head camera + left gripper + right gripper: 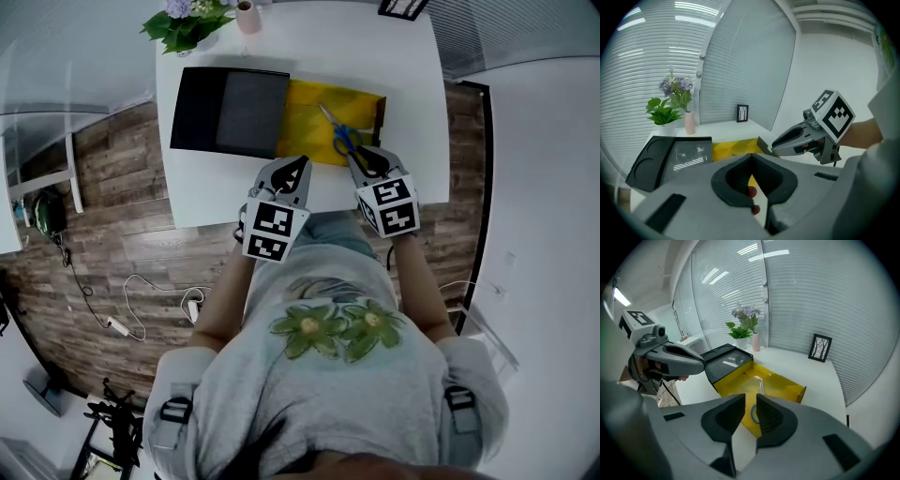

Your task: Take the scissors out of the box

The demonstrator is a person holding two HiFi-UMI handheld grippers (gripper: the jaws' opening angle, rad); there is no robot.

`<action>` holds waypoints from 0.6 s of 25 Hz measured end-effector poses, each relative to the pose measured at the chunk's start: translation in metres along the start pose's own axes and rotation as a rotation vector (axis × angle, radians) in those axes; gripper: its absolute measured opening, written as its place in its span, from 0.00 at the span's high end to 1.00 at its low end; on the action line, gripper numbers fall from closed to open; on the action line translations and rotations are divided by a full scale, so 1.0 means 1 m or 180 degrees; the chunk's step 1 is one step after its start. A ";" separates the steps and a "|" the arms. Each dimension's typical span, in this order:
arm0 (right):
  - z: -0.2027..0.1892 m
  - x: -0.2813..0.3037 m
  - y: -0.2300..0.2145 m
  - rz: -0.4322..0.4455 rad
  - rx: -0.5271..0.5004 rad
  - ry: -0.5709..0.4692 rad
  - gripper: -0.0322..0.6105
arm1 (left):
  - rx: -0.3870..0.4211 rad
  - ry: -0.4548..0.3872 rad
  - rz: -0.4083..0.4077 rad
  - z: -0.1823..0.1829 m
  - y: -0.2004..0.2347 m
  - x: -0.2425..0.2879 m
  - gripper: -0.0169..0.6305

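Note:
The scissors [339, 131], blue-handled, lie in an open yellow tray [309, 117] that is pulled out to the right of its black box sleeve [230, 112] on the white table [412, 84]. My right gripper [361, 156] hovers at the tray's near right corner, just short of the handles. It is open, with nothing between its jaws. In the right gripper view the blue handle and blades [761, 386] show through the gap of the right gripper [750, 399]. My left gripper [300, 164] is at the tray's near edge, its tips together. In its own view the left gripper [751, 157] holds nothing.
A potted plant [187, 23] and a pink vase [248, 17] stand at the table's far left. A small picture frame [820, 348] stands at the far right. The table's near edge is under my grippers. Cables [131, 309] lie on the wooden floor to the left.

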State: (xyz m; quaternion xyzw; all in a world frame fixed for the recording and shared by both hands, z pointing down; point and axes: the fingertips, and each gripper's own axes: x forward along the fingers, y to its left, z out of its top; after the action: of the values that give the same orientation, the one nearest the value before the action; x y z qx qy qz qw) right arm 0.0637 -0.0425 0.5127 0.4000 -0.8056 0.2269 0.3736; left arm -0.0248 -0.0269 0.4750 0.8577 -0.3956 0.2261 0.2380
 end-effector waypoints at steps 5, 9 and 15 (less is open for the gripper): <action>-0.004 0.014 -0.004 0.0103 0.0043 0.0130 0.82 | -0.0028 0.0088 -0.0016 0.001 0.006 0.014 0.98; -0.007 0.029 -0.008 0.0161 0.0062 0.0294 0.79 | -0.0072 0.0150 -0.0028 0.000 0.009 0.022 0.98; -0.011 0.046 -0.011 0.0212 0.0061 0.0462 0.79 | -0.0150 0.0221 -0.0037 -0.002 0.013 0.033 0.98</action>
State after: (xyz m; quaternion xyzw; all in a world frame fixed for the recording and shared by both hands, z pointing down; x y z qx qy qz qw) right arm 0.0593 -0.0635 0.5559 0.3590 -0.7870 0.2754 0.4194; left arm -0.0165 -0.0522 0.4991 0.8458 -0.3873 0.2449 0.2730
